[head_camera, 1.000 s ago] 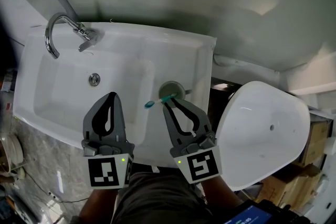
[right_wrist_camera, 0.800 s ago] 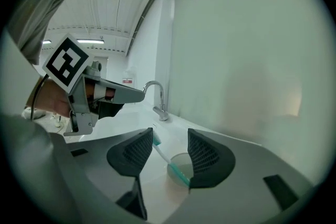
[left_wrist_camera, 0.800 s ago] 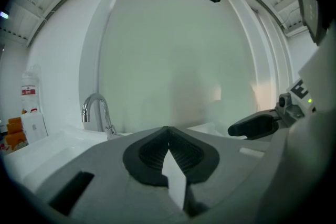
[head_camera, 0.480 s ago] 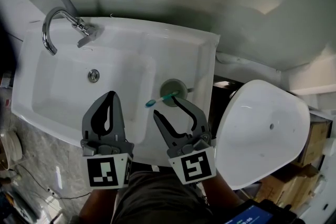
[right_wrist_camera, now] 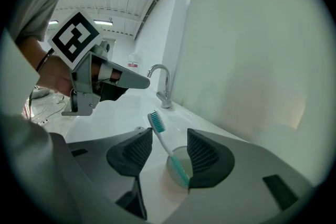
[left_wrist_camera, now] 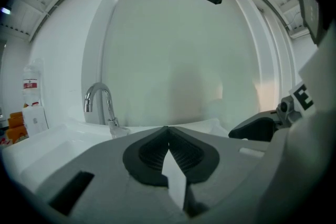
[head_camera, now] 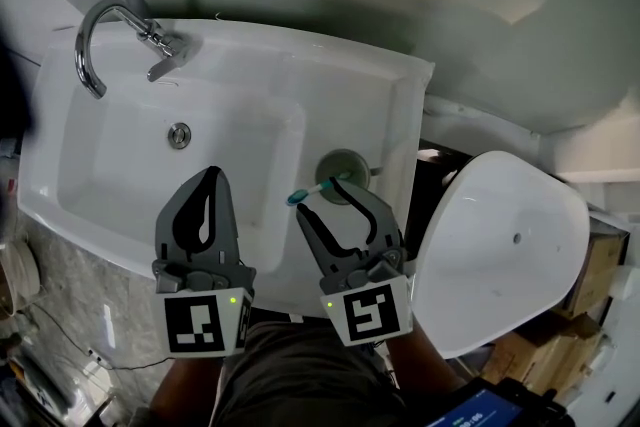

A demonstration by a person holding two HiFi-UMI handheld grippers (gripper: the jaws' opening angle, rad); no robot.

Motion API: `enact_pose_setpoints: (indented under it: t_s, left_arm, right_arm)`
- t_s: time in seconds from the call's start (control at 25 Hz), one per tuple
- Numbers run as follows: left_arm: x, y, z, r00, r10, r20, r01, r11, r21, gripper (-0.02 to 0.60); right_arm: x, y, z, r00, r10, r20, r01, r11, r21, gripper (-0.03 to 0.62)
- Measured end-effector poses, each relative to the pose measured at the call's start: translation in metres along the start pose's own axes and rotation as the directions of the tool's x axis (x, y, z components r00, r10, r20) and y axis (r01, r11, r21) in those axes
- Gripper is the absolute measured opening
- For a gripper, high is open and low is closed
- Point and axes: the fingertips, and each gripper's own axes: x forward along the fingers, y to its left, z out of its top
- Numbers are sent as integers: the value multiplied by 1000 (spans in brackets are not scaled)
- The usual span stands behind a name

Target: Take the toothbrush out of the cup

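Observation:
A teal and white toothbrush [head_camera: 308,192] leans out of a grey-green cup [head_camera: 345,173] on the right ledge of the white sink [head_camera: 250,85], bristle head toward the basin. My right gripper [head_camera: 321,197] is open and straddles the brush just in front of the cup. In the right gripper view the toothbrush [right_wrist_camera: 156,123] slants between the two dark pads of the right gripper [right_wrist_camera: 169,134], which do not press on it, and the cup [right_wrist_camera: 176,164] sits just behind. My left gripper [head_camera: 208,175] hangs shut and empty over the basin's front.
A chrome faucet [head_camera: 100,40] stands at the sink's back left, with the drain [head_camera: 179,135] in the basin. A large white oval fixture [head_camera: 505,245] lies to the right of the sink. Cardboard boxes [head_camera: 600,275] sit at the far right, and a pale wall runs behind.
The right gripper's jaws, shut a second ago, have opened wide and sunk a little so they now straddle the toothbrush. The left gripper stays shut.

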Motion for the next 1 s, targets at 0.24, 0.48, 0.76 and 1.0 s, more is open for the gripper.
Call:
enact_pose_setpoints:
  t_s: [0.24,0.48,0.76,1.0]
  left_arm:
    - [6,8,-5,1000,1,-9,-1,1000,-8,14]
    - [10,12,-6,1000,-6,-12,6,1000,-11,14]
    - [12,11,-5,1000,-10,-9,10,1000,-12,14]
    - [10,12,-5,1000,-11,-12,11,1000,-11,14]
  right_arm:
    - [9,4,-4,999,-1,-45,-1,999,-55,192]
    - [16,5,-7,997,2,-81,-7,998,-58,173]
    - [16,3,-9,996,-8,-93,3,999,-53,137]
    - [17,2,-9,995,-14,-98,9,999,-54,119]
